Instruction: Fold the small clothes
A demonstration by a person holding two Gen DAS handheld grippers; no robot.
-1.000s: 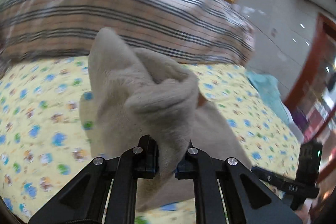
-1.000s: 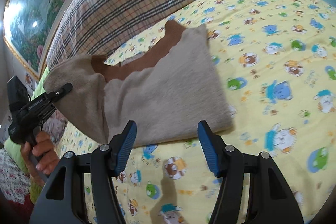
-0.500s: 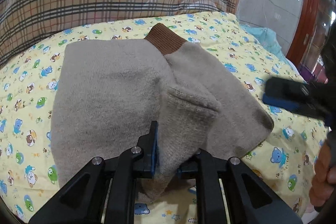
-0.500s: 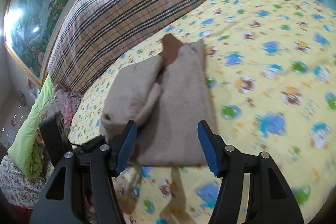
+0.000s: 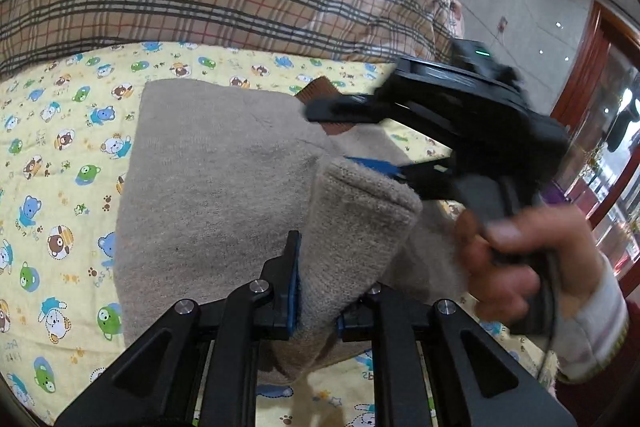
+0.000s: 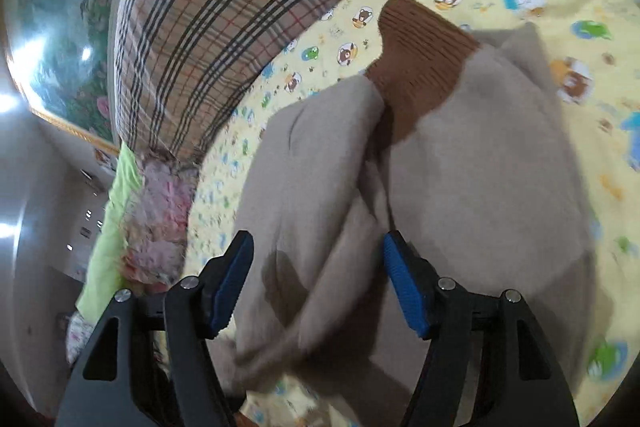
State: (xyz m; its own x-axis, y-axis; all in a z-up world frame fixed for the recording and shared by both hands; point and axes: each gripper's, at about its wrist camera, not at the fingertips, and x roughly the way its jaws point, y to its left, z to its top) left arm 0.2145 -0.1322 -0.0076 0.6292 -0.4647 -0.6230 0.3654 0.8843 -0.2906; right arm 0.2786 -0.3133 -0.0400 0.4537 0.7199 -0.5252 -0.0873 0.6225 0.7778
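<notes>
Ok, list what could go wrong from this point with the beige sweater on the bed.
1. The left gripper is shut on a bunched fold of the beige sweater; letting go carelessly may leave a lump.
2. The right gripper is open above the sweater and blurred by motion; closing now could pinch several layers.
3. The brown cuff sticks out, so the fold may end uneven.

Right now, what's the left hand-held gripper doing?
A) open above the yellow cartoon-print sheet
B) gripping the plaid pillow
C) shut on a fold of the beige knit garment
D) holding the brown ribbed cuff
C: the left hand-held gripper pinches a raised fold of the beige knit garment between its blue pads.
</notes>
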